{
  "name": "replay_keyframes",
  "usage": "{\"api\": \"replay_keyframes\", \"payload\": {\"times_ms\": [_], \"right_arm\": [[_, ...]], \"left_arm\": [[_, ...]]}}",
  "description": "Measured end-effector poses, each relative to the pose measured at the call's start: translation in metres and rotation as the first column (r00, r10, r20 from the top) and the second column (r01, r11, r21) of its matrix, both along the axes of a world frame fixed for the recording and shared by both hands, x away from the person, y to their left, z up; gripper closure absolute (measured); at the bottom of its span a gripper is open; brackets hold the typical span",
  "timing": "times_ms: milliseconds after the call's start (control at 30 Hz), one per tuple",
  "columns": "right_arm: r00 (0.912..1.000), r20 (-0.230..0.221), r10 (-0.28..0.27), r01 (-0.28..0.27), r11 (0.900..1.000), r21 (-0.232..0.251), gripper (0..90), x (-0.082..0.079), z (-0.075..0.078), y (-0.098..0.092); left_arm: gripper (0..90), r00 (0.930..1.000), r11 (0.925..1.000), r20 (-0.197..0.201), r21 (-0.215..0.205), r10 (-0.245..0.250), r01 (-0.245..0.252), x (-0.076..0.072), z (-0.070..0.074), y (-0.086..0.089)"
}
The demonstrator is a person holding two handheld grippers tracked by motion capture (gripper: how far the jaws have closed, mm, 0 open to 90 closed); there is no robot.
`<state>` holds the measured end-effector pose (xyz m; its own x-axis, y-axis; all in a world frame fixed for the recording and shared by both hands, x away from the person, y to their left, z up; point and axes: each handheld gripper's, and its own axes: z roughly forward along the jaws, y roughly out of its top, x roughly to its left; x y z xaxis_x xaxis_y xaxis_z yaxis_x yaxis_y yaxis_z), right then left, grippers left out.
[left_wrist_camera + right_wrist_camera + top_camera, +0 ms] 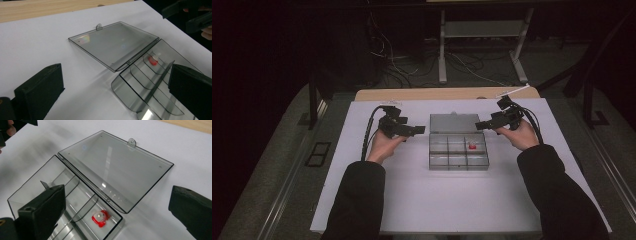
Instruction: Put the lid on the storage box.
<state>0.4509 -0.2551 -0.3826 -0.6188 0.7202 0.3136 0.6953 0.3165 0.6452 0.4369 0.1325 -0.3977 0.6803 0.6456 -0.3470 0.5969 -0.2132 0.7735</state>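
1. The desk [412,200], white-topped, fills the centre of the high view.
2. The clear box [458,151] lies at frame centre with its lid [454,123] swung flat open toward the upper edge; dividers split it into compartments.
3. The left gripper [418,130] hovers just left of the box, its jaws apart and holding nothing.
4. The right gripper [482,125] hovers at the box's upper right, near the lid's corner, jaws likewise spread and empty.
5. The small red piece [472,146] sits in the upper-right compartment.
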Motion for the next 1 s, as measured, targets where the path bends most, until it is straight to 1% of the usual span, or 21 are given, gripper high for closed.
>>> {"api": "replay_keyframes", "payload": {"times_ms": [167,233,367,433,533,667,767,800,833,933,1000], "right_arm": [[0.9998,-0.012,-0.015,0.015,1.000,0.004,0.9,0.004,-0.006,-0.001],[0.9997,-0.015,-0.017,0.017,1.000,0.007,0.9,0.005,-0.008,-0.001],[0.9993,-0.023,-0.028,0.028,0.999,0.017,0.9,0.007,-0.012,-0.001],[0.9992,-0.027,-0.030,0.030,0.999,0.017,0.9,0.008,-0.014,-0.002],[0.9985,-0.031,-0.046,0.047,0.999,0.026,0.9,0.010,-0.017,-0.004],[0.9971,-0.039,-0.066,0.067,0.997,0.029,0.9,0.013,-0.021,-0.007],[0.9953,-0.032,-0.091,0.092,0.995,0.030,0.9,0.015,-0.024,-0.007],[0.9941,-0.038,-0.102,0.103,0.994,0.037,0.9,0.015,-0.024,-0.007],[0.9935,-0.037,-0.107,0.109,0.993,0.043,0.9,0.016,-0.026,-0.008],[0.9923,-0.033,-0.119,0.120,0.992,0.046,0.9,0.018,-0.028,-0.008],[0.9910,-0.041,-0.127,0.130,0.990,0.053,0.9,0.019,-0.030,-0.007]], "left_arm": [[0.0,0.9996,0.9996,-0.017,-0.018,0.021,-0.021,0.006,-0.008,-0.003],[0.0,0.9994,0.9994,-0.022,-0.021,0.026,-0.027,0.008,-0.010,-0.004],[0.0,0.9988,0.9983,-0.030,-0.042,0.039,-0.040,0.012,-0.014,-0.007],[0.0,0.9985,0.9981,-0.034,-0.042,0.043,-0.044,0.013,-0.015,-0.008],[0.0,0.9977,0.9968,-0.041,-0.057,0.054,-0.057,0.016,-0.017,-0.010],[0.0,0.9951,0.9921,-0.065,-0.095,0.075,-0.081,0.020,-0.022,-0.012],[0.0,0.9921,0.9858,-0.091,-0.136,0.086,-0.098,0.024,-0.027,-0.013],[0.0,0.9904,0.9827,-0.102,-0.150,0.093,-0.108,0.024,-0.028,-0.014],[0.0,0.9892,0.9809,-0.109,-0.157,0.098,-0.114,0.025,-0.030,-0.015],[0.0,0.9850,0.9786,-0.128,-0.155,0.116,-0.135,0.027,-0.034,-0.017],[0.0,0.9818,0.9771,-0.146,-0.156,0.122,-0.145,0.029,-0.037,-0.019]]}}
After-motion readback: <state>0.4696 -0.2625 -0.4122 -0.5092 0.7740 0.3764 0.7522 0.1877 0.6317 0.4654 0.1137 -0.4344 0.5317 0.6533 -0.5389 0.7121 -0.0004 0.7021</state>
